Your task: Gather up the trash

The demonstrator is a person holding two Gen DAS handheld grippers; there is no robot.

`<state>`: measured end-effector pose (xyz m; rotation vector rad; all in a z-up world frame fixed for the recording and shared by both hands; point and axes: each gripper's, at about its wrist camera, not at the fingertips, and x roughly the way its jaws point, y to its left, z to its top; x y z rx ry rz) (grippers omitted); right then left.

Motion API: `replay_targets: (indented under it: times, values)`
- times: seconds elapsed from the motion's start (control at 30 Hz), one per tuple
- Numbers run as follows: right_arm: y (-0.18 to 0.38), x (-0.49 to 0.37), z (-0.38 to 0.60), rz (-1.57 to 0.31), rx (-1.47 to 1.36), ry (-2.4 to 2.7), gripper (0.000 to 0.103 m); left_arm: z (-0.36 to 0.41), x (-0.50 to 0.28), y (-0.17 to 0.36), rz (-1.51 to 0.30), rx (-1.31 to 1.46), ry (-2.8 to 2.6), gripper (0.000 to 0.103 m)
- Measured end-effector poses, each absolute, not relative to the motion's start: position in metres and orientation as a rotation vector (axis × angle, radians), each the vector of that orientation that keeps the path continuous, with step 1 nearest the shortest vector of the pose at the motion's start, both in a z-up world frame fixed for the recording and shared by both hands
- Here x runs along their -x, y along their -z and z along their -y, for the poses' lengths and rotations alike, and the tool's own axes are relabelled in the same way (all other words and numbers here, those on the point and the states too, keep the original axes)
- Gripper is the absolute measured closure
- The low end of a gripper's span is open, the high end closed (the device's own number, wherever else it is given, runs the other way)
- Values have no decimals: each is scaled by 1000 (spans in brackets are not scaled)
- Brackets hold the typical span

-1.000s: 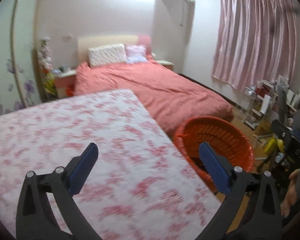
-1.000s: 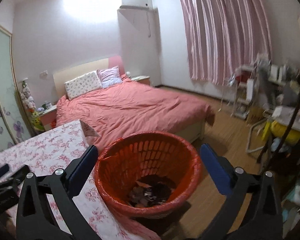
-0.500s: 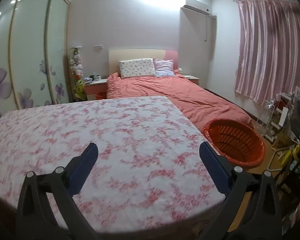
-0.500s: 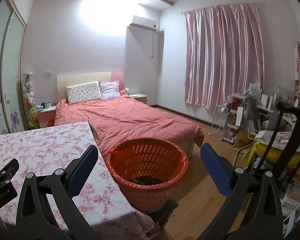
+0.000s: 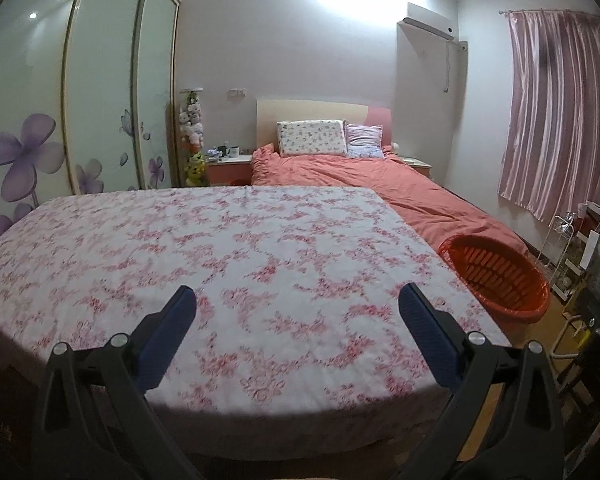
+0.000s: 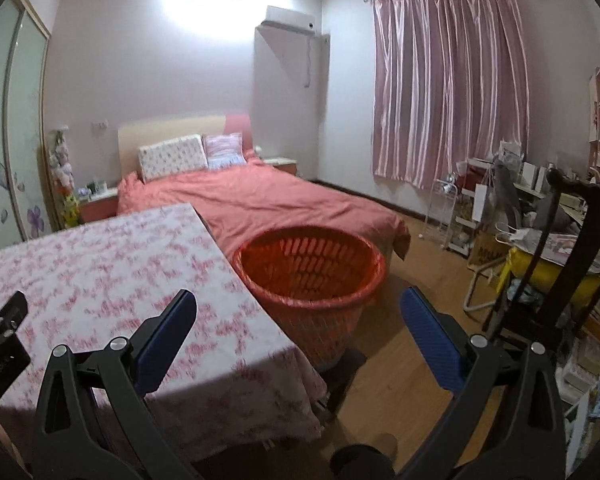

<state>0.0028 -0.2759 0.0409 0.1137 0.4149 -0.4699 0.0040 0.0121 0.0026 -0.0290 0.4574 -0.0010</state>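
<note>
Worktop (image 5: 236, 248) under the left gripper's (image 5: 298, 308) fingers (image 5: 168, 336): cotton-like cloth cover, white with pink floral print, matt, lightly creased. Finger pads blue, finely textured, rubbery; frames black matt plastic with bright metal rivets. Beyond the right gripper's (image 6: 296, 312) fingers (image 6: 428, 336): orange basket (image 6: 312, 276), slotted plastic, slight sheen. Floor (image 6: 416, 280) right of the basket: wood, smooth, low gloss. Bed (image 6: 284, 204) further ahead: coral cloth, soft, matt, rumpled. Curtain (image 6: 448, 88) above and right of the fingers: pink satin-like cloth, glossy folds. Wardrobe doors (image 5: 100, 80), far left: frosted, smooth, reflective panels.
</note>
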Motion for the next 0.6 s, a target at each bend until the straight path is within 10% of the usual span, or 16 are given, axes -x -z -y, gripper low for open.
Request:
replay_targets:
  times: [0.6]
  values:
    - [-26, 2, 269, -540, -160, 460, 2, -12, -4, 6, -509, 47, 9, 4]
